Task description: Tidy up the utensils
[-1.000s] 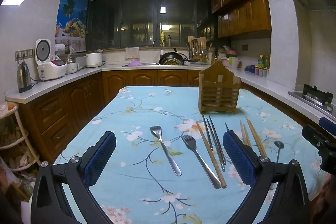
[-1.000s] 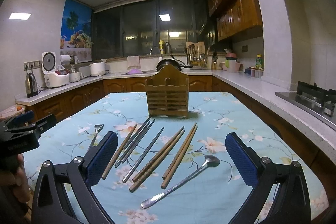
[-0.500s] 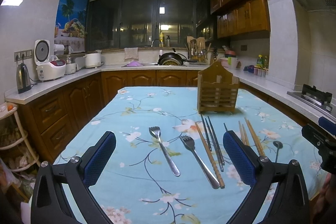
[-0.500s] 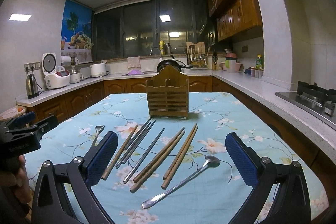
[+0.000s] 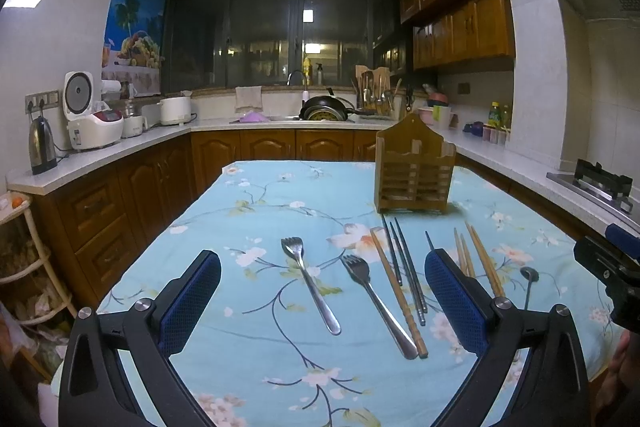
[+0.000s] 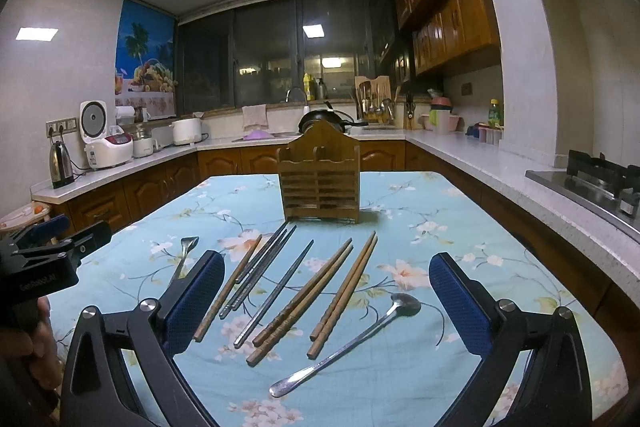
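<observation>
**Blue florals and brown wood in a kitchen**

A pale blue tablecloth point(image 6: 420, 195) printed with white and peach blossoms carries a brown wooden holder point(image 6: 319, 183), tan chopsticks point(image 6: 344, 291), grey metal chopsticks point(image 6: 276, 295) and silver forks point(image 5: 310, 285).

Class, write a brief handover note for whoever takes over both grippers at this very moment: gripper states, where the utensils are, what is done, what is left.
Left gripper: open, empty, above the two forks.
Right gripper: open, empty, above the chopsticks and spoon.
Wooden utensil holder: upright beyond them on the floral tablecloth; no utensils visible in it.
Done: nothing.
Left: every fork, chopstick and spoon.
</observation>
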`<state>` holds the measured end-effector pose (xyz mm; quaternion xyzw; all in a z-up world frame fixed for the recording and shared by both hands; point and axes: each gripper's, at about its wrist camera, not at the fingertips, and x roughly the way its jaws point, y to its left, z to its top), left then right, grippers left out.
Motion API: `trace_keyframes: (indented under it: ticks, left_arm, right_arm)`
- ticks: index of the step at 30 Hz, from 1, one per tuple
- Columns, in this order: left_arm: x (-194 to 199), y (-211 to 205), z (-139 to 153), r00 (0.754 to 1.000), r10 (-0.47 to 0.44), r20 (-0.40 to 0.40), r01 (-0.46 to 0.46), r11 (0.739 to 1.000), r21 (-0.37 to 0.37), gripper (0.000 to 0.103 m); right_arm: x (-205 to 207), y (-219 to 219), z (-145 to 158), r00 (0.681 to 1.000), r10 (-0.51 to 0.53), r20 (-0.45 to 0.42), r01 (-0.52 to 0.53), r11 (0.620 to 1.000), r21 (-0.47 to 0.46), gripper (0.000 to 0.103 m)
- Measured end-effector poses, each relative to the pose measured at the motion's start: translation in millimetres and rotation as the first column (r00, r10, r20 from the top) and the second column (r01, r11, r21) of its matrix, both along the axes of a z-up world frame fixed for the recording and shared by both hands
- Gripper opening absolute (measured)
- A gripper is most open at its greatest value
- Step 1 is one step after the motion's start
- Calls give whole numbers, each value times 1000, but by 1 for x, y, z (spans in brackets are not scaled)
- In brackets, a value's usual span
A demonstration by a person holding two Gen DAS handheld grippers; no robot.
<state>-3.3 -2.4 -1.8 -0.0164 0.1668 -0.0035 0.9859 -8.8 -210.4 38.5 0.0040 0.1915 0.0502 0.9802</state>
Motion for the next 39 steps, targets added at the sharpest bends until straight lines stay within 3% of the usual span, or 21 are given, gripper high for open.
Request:
trace_keyframes:
  ticks: [16,24,29,35,39]
  left_arm:
    - [44,20,3,988,-54,-147,42,995,-86,102]
    - [89,28,3,950,-102,-296,62,988,-140,100]
    - [117,28,3,912,-145,-384,91,984,-156,90]
    - [144,35,-4,856,-195,-478,111,974,-197,72]
    - [159,36,-8,824,-215,-524,128,972,-197,60]
  right_arm:
    - [30,-12,-5,994,-22,-111,26,999,32,103]
    - [63,-30,-17,971,-44,-236,60,996,63,102]
    - [81,-47,-39,922,-64,-383,111,988,103,76]
    - [94,-67,-74,837,-60,-544,178,970,167,53]
    - [99,-68,-76,821,-45,-570,178,967,180,50]
